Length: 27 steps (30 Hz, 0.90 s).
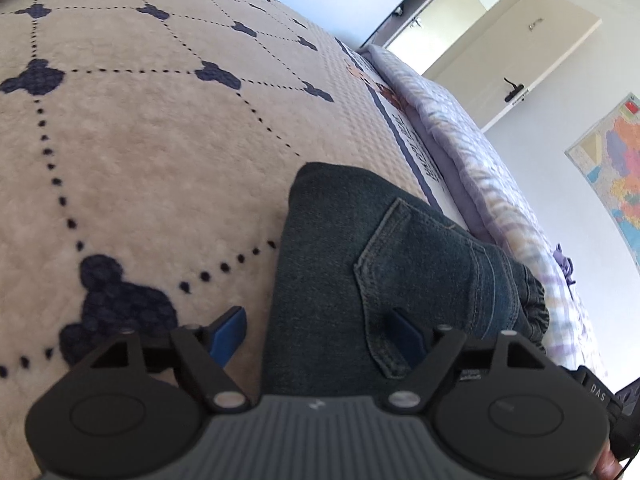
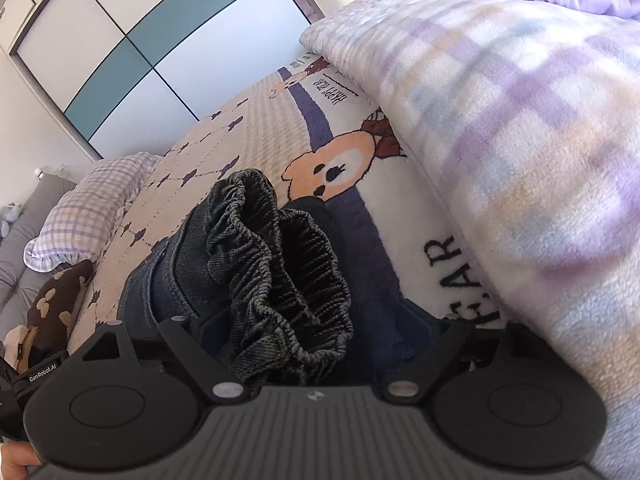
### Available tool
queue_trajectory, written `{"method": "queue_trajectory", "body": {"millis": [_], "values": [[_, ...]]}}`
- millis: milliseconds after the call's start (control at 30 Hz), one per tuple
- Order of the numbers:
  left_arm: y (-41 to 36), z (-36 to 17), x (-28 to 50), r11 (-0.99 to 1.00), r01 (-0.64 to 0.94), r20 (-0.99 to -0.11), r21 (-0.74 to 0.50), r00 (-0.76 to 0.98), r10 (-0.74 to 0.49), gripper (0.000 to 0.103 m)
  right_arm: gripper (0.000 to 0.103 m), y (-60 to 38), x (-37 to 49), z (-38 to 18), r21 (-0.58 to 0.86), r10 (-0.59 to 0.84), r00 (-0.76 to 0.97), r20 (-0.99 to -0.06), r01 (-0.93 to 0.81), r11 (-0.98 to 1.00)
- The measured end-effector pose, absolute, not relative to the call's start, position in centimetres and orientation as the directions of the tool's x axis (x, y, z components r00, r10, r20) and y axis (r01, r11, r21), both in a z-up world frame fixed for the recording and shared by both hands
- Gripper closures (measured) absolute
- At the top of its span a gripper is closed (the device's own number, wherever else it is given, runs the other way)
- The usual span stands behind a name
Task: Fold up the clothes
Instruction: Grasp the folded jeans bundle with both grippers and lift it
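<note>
Denim jeans [image 1: 360, 280] lie folded on your beige blanket [image 1: 140, 140], back pocket up. Your left gripper [image 1: 318, 330] is spread wide, blue fingers [image 1: 230, 330] straddling the denim edge, clamping nothing. From the right wrist view, the elastic waistband [image 2: 280, 264] bunches up between your right gripper [image 2: 316, 320] fingers, which stand wide apart, not closed on it. Plaid quilt [image 2: 500, 140] crowds in from 2 o'clock; plaid pillow [image 2: 88, 204] at 9, wardrobe doors [image 2: 140, 52] at 11.
</note>
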<state>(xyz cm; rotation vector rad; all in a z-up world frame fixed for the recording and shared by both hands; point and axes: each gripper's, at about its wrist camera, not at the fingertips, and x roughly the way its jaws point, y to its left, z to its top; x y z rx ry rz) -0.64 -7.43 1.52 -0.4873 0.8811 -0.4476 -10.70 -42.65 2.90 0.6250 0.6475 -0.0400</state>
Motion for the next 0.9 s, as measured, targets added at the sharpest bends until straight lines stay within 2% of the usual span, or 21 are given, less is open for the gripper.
{"method": "queue_trajectory", "body": {"millis": [133,233,367,400,433,467,500,533,667,700,800,900], "values": [[-7.1,0.9,0.1,0.769,0.14,-0.601,-0.624,0.543,-0.586,0.021,0.0,-43.8,-9.7,1.6,0.588,0.208,0.794,-0.571,0.218,0.779],[-6.8,0.5,0.5,0.745,0.115,-0.588,-0.657,0.54,-0.602,0.021,0.0,-44.1,-9.4,0.6,0.626,0.232,0.799,-0.555,0.217,0.749],[-7.6,0.6,0.7,0.758,0.127,-0.593,-0.64,0.547,-0.592,0.021,0.0,-43.5,-9.5,0.2,0.619,0.218,0.821,-0.527,0.195,0.761],[-7.8,0.6,0.7,0.761,0.135,-0.592,-0.635,0.549,-0.591,0.023,0.0,-43.3,-9.5,0.1,0.616,0.213,0.826,-0.522,0.193,0.764],[-7.8,0.5,0.7,0.756,0.135,-0.587,-0.641,0.548,-0.596,0.035,0.0,-43.1,-9.6,0.1,0.613,0.209,0.829,-0.518,0.19,0.767],[-7.9,0.4,0.7,0.751,0.135,-0.583,-0.647,0.548,-0.601,0.037,0.0,-42.9,-9.7,0.1,0.61,0.209,0.832,-0.514,0.184,0.77],[-7.9,0.3,0.7,0.747,0.136,-0.579,-0.651,0.548,-0.604,0.041,0.006,-42.7,-9.8,0.1,0.61,0.211,0.834,-0.509,0.177,0.772],[-7.8,0.3,0.7,0.748,0.137,-0.579,-0.649,0.549,-0.603,0.044,0.024,-42.7,-9.8,0.0,0.631,0.234,0.838,-0.493,0.159,0.759],[-7.8,0.9,0.5,0.752,0.158,-0.569,-0.639,0.561,-0.601,0.062,0.031,-42.2,-10.6,0.1,0.664,0.228,0.86,-0.456,0.158,0.731],[-7.7,1.1,0.4,0.75,0.165,-0.562,-0.641,0.565,-0.604,0.069,0.036,-42.1,-10.8,0.3,0.672,0.227,0.865,-0.448,0.158,0.723],[-7.3,1.7,0.3,0.733,0.174,-0.539,-0.657,0.572,-0.619,0.073,0.046,-41.5,-11.2,1.7,0.677,0.222,0.881,-0.417,0.138,0.723],[-6.7,2.4,0.1,0.708,0.185,-0.503,-0.682,0.584,-0.637,0.075,0.049,-40.9,-11.6,3.5,0.679,0.223,0.9,-0.375,0.103,0.727]]}}
